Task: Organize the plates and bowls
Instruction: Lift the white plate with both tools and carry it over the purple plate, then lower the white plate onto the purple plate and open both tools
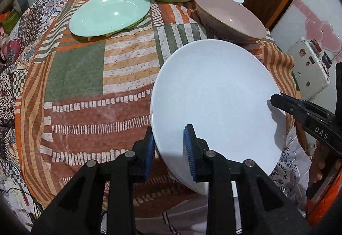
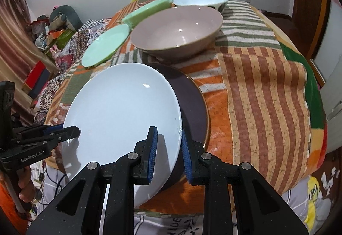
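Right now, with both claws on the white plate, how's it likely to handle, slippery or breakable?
The white plate looks glazed and glossy, so probably slippery at the rim where the left claw and right claw pinch it. It holds flat, so stiff. Likely ceramic: it could chip against the dark plate below.

Both tools (image 2: 168, 153) clamp white plate (image 2: 119, 115).

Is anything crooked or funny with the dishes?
Yes. The big white plate isn't flat: both claws, left claw and right claw, pinch its rim, so it tilts above the dark plate. The other dishes sit normally; nothing looks spilled or broken.
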